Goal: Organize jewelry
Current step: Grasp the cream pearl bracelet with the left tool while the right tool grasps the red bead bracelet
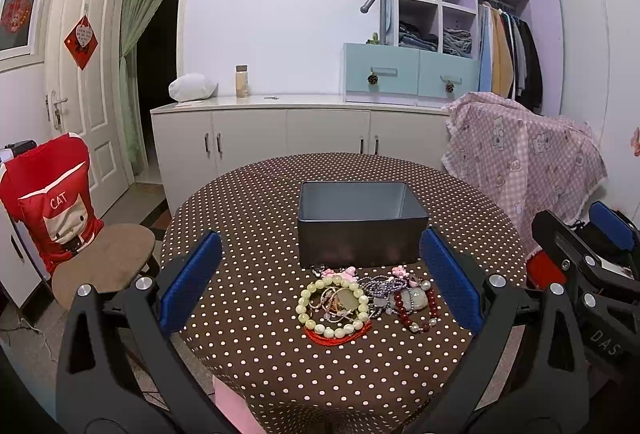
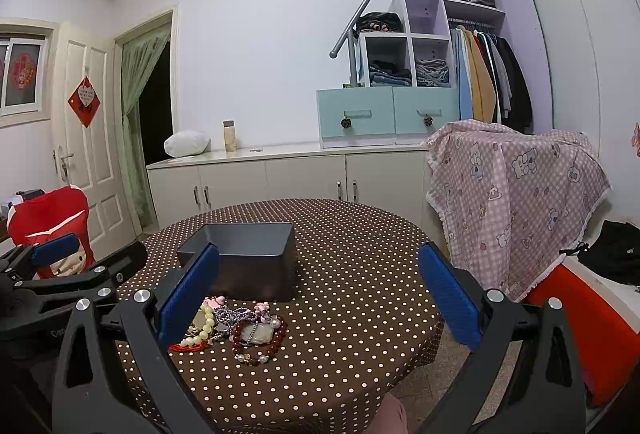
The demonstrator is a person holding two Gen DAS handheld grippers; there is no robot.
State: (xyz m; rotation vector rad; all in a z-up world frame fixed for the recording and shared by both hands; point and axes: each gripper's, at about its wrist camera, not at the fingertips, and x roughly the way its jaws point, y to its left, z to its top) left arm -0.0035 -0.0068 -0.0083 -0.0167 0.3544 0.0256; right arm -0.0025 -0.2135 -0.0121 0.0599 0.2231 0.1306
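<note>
Dark grey and open-topped, the box (image 1: 362, 224) stands near the centre of the round table (image 1: 256, 354), which is covered in brown cloth with white dots. The box interior appears empty in both views.

**Location of work items.** In the left wrist view, the jewelry pile (image 1: 368, 300) lies on the cloth at 6 o'clock from the box, just beside its near wall. It includes a pale green bead bracelet (image 1: 334, 304) at the 9 o'clock side, a dark red bead bracelet (image 1: 416, 312) at the 3 o'clock side, a red cord beneath the pale beads, and pink charms nearest the box. The strands overlap and look tangled.

**Tong state.**
- Left gripper (image 1: 318, 284): fully spread, holding nothing, above the pile.
- Right gripper (image 2: 318, 294): fully spread, holding nothing, with the pile at its 8 o'clock.

**Step in hand (judged): first pick.**
1. Select an outer piece; the dark red bracelet appears least buried.
2. Lower one gripper so its pads straddle a single strand, then close.
3. Lift slowly. If neighbouring strands rise with it, pin them with the other gripper.
4. Carry to 12 o'clock and release inside the box, clear of the rim.
</note>
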